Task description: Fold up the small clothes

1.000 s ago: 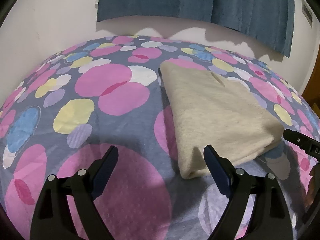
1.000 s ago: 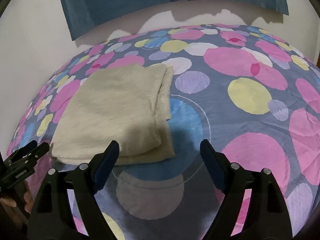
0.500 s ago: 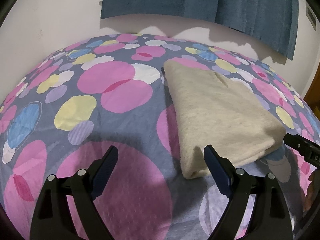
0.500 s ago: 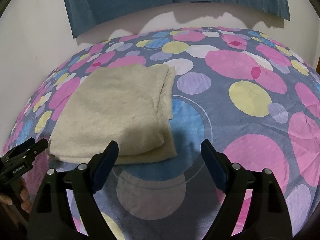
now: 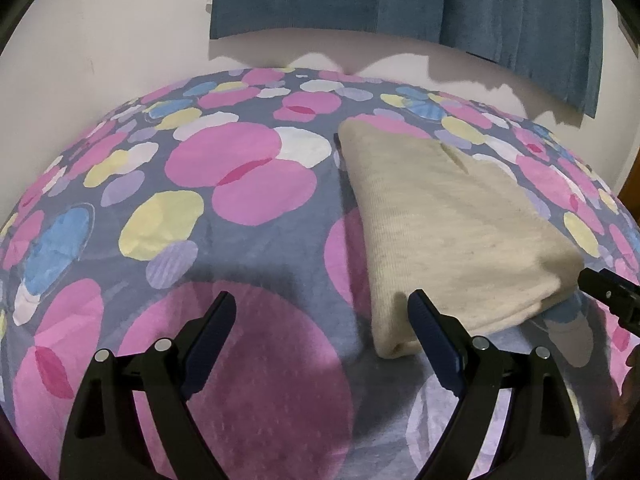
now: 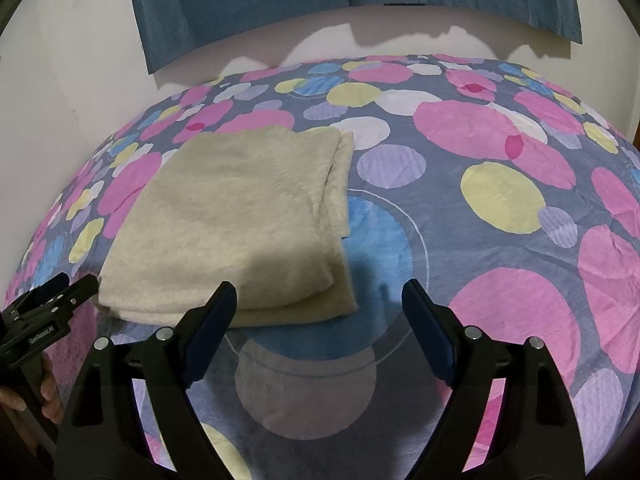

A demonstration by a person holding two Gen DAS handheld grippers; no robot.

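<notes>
Nothing has visibly moved: the folded cream garment [image 5: 448, 232] lies on the spotted bed cover [image 5: 160, 208], both the left gripper [image 5: 322, 320] and right gripper [image 6: 318, 308] hovering near its front edge, jaws apart and empty. Soft, light knit; pinch layered corners together.

I am in a bedroom at home. Below me a bed is spread with a grey bedsheet [image 5: 248, 240] printed all over with pink, yellow, blue and lilac circles, soft and slightly creased. At its far edge stands a plain white wall [image 5: 100, 40], and a dark blue curtain [image 6: 260, 4] hangs on it. A strip of brown wood [image 5: 630, 184] shows far right.
</notes>
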